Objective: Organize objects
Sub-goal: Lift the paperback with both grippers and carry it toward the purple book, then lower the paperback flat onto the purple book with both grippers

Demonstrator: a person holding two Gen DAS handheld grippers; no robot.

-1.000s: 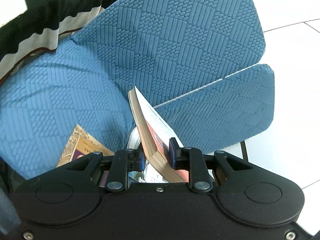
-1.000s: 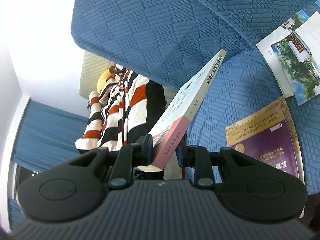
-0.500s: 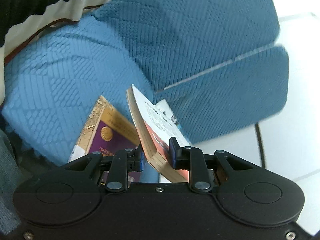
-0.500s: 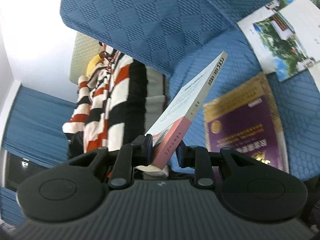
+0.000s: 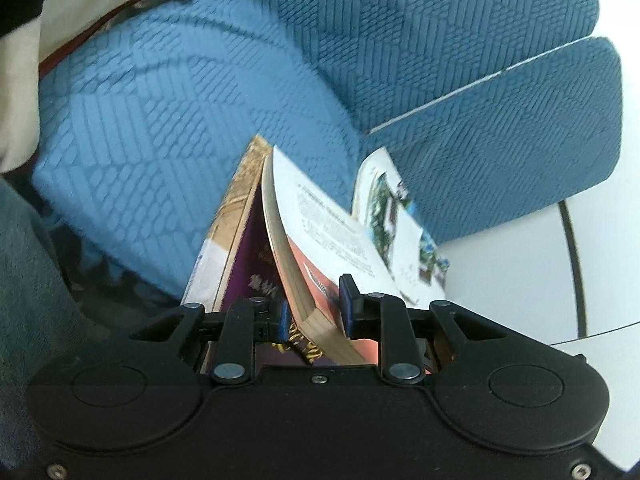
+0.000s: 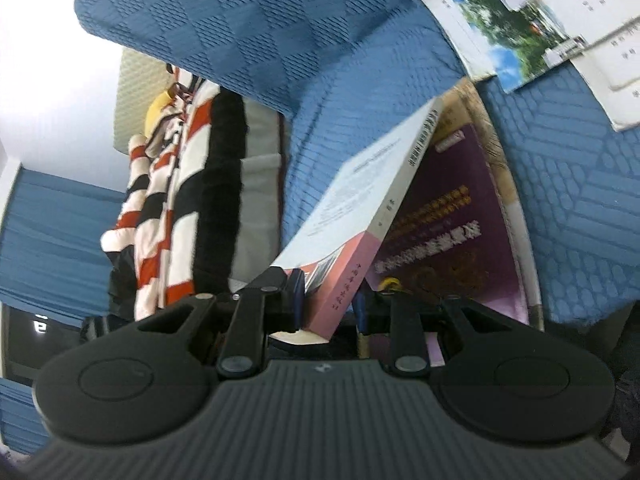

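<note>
Both grippers hold the same white and pink paperback. My left gripper (image 5: 314, 304) is shut on its page edge (image 5: 296, 264), and my right gripper (image 6: 330, 302) is shut on its pink spine (image 6: 344, 276). The paperback hangs tilted just above a purple book (image 6: 448, 220) with a gold border, which lies flat on the blue sofa seat (image 5: 160, 120). The purple book (image 5: 244, 248) shows under the paperback in the left wrist view too. A picture magazine (image 5: 400, 224) lies beside it near the armrest, and the magazine (image 6: 516, 20) sits at the top right in the right wrist view.
The blue quilted backrest (image 6: 240, 20) and armrest (image 5: 500, 128) enclose the seat. A striped red, white and black garment (image 6: 176, 184) hangs over a grey cushion at one end. White tiled floor (image 5: 520, 272) lies beyond the armrest. Blue curtains (image 6: 52, 236) hang far off.
Both grippers have come down with the paperback toward the seat. The purple book and the magazine now appear larger and closer beneath it.
</note>
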